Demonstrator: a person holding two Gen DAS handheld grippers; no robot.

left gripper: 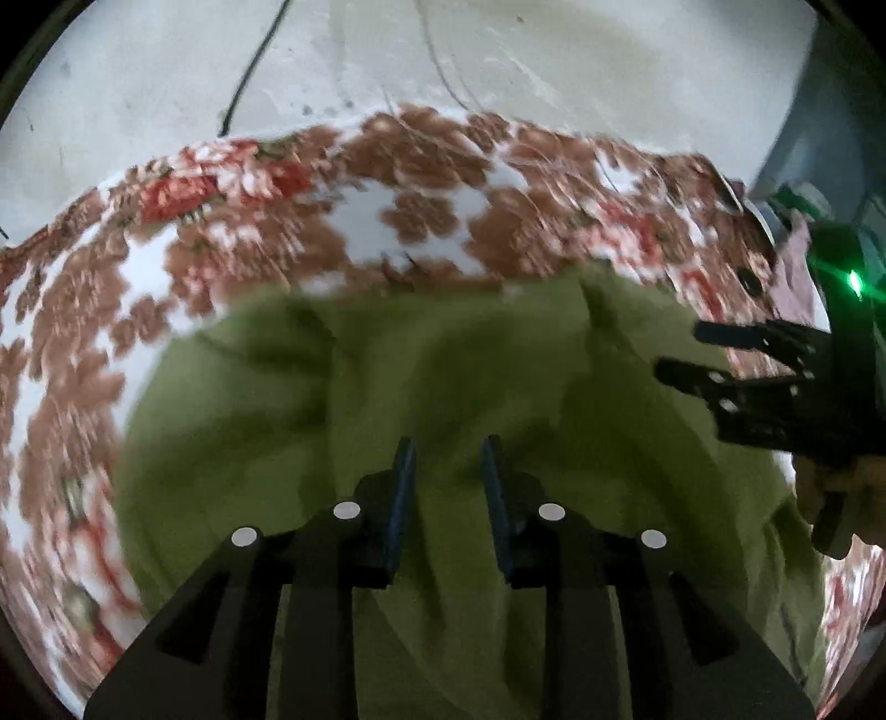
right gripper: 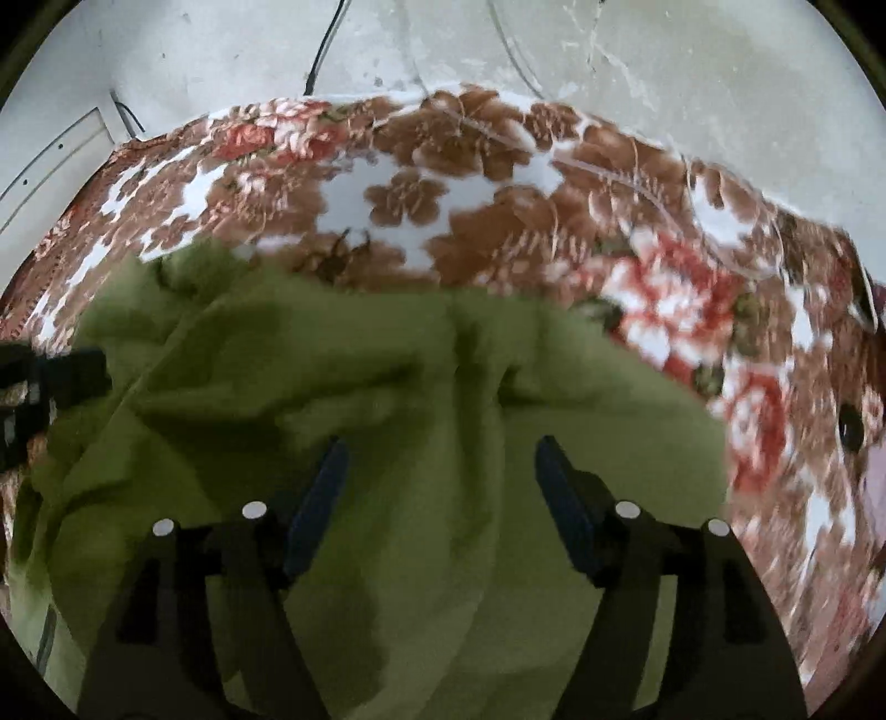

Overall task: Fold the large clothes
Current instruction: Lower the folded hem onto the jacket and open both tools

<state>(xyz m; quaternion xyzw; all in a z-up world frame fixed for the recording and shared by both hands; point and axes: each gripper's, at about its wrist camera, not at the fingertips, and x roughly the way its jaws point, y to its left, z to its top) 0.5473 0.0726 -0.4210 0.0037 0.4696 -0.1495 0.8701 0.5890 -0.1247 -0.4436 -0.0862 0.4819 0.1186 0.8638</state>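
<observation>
1. No writing readable anywhere; the pictures are blurred.
2. Green garment (left gripper: 387,376) lies rumpled on the floral bedspread (left gripper: 421,221).
3. Left claw (left gripper: 446,459): slightly apart, holding nothing.
4. Right claw (right gripper: 440,459): wide apart, holding nothing.

**Flowered bed under a green garment**

A bed covered by a flowered blanket (right gripper: 410,199) carries everything here. The blanket is white with brown blossoms and patches of red and pink flowers. Its far edge curves against a pale, scuffed floor (right gripper: 692,72), where a dark cable (right gripper: 324,47) runs beyond the blanket.

A crumpled olive-green garment (right gripper: 387,387) lies directly on the blanket, on its near part, with soft ridges and folds across it. The garment's far edge lies just short of the blanket's middle blossoms. A small dark round object (right gripper: 850,426) sits on the blanket, right of the garment.
</observation>
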